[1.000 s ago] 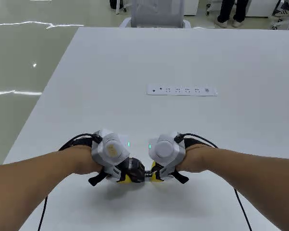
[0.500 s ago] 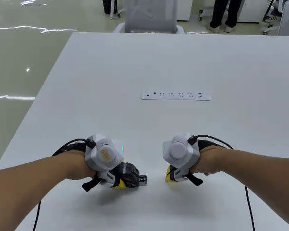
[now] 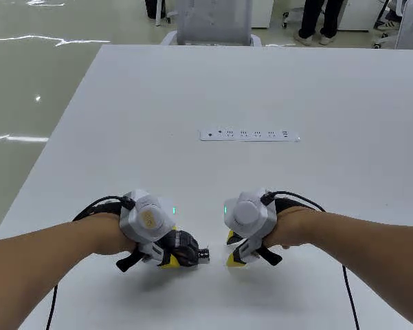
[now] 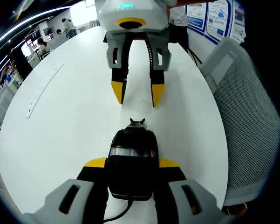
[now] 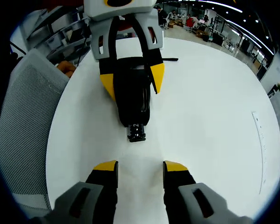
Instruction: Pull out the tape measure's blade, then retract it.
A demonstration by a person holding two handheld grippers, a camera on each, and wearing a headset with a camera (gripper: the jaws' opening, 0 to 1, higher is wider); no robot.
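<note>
Fingers [image 4: 95, 162] of the left gripper [image 4: 132, 163] clamp the black tape measure [image 4: 133, 151]; the right gripper [image 5: 140, 166] faces its blade tip [image 5: 136, 133], fingers spread, apart from it.

Nothing legible anywhere I look at this moment. The tape measure [image 4: 133, 158] shows me its black case, no lettering that I can make out. Blue-and-white posters [image 4: 219, 21] on the wall carry print, far too small and blurred to read. The power strip [image 3: 249, 135], mid-bench [image 3: 192, 82], gives me no readable marking either.
</note>
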